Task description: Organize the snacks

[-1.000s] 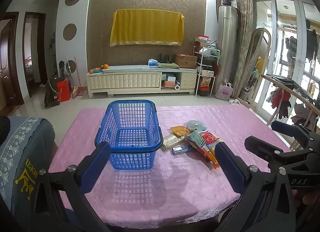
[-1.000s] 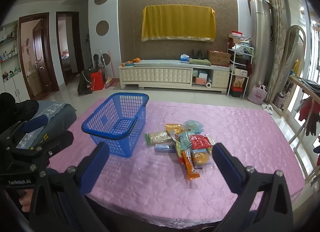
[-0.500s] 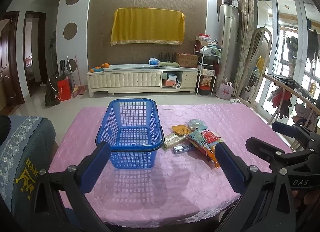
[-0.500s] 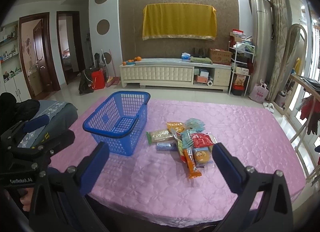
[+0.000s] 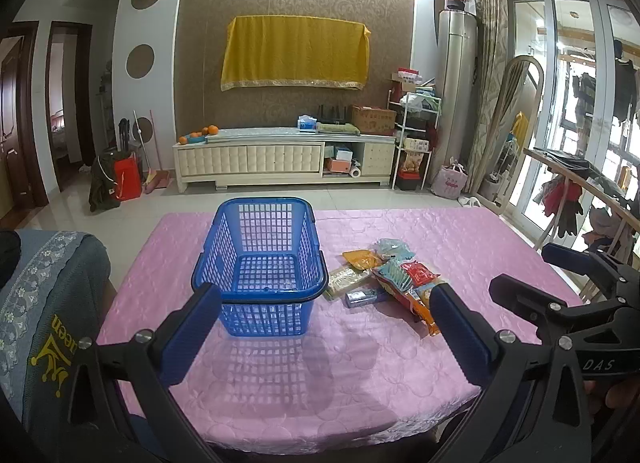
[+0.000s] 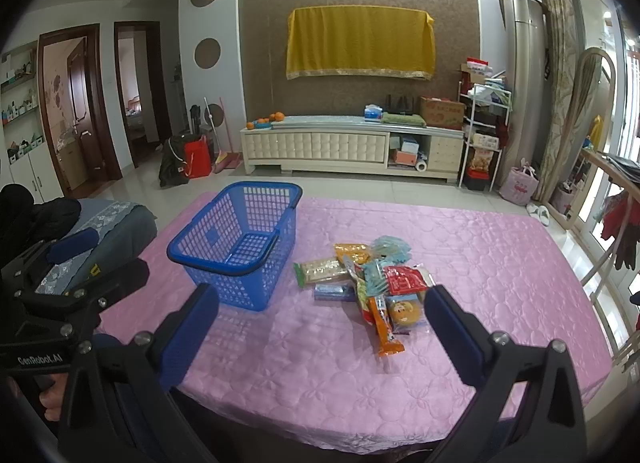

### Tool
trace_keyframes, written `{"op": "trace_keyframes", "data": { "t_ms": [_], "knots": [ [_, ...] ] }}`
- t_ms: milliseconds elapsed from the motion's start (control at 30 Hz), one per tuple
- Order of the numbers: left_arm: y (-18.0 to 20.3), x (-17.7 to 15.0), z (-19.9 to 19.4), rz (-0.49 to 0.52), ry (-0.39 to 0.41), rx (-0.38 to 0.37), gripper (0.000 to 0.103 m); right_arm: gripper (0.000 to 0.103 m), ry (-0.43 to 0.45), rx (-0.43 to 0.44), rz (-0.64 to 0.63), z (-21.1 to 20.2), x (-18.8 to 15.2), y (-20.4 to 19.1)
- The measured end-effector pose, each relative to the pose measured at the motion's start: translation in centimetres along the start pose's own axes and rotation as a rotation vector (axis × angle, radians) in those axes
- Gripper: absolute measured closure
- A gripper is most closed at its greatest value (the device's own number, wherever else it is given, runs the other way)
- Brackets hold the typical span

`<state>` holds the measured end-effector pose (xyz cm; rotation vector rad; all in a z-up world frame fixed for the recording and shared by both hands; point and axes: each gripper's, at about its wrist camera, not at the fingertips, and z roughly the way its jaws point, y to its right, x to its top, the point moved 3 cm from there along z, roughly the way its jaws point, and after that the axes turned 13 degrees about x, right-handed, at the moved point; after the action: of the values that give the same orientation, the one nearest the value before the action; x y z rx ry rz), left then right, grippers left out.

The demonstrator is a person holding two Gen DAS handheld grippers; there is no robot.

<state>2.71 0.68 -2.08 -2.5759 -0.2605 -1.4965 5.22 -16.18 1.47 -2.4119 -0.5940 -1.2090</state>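
**Snacks piled right beside the basket**

From my seat, the snack pile (image 6: 370, 283) sits on the pink tablecloth (image 6: 480, 263), just to the right of the empty blue basket (image 5: 262, 263). An orange packet (image 6: 384, 327) lies at the pile's near edge. My left gripper (image 5: 326, 327) and right gripper (image 6: 320, 327) both hang nearer than the basket, above the table edge, fingers spread wide, gripping nothing.

A home living room: TV cabinet (image 5: 280, 159), clothes rack (image 5: 576, 199), broom (image 5: 154, 151).
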Motion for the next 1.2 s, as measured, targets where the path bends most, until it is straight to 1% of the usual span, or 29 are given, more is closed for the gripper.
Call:
{"op": "trace_keyframes", "data": {
  "t_ms": [333, 433, 500, 700, 767, 1000, 1100, 1200],
  "knots": [
    [0.3, 0.9, -0.5, -0.005, 0.012, -0.003, 0.000, 0.000, 0.012, 0.014, -0.023, -0.3, 0.8, -0.2],
    [0.5, 1.6, -0.4, -0.004, 0.008, -0.025, 0.000, 0.000, 0.021, 0.024, -0.021, -0.6, 1.3, 0.0],
    [0.6, 1.9, -0.2, -0.010, 0.004, -0.026, 0.000, 0.000, 0.028, 0.035, -0.013, -0.7, 1.5, 0.4],
    [1.8, 2.8, 1.0, 0.001, -0.009, -0.055, 0.000, 0.000, 0.028, 0.021, -0.036, -0.4, 2.4, 1.5],
    [2.4, 3.3, 1.7, 0.010, -0.020, -0.071, 0.000, 0.000, 0.025, 0.021, -0.036, -0.3, 2.7, 1.9],
    [5.8, 4.7, 4.8, 0.056, -0.066, -0.119, 0.000, 0.000, 0.002, 0.008, -0.033, 0.7, 3.5, 5.5],
    [7.3, 5.2, 6.5, 0.058, -0.103, -0.142, 0.000, 0.000, -0.023, 0.003, -0.015, 1.4, 3.7, 7.3],
    [9.0, 5.4, 8.7, 0.063, -0.161, -0.169, 0.000, 0.000, -0.054, -0.009, 0.016, 2.3, 3.5, 9.3]
  ]
}}
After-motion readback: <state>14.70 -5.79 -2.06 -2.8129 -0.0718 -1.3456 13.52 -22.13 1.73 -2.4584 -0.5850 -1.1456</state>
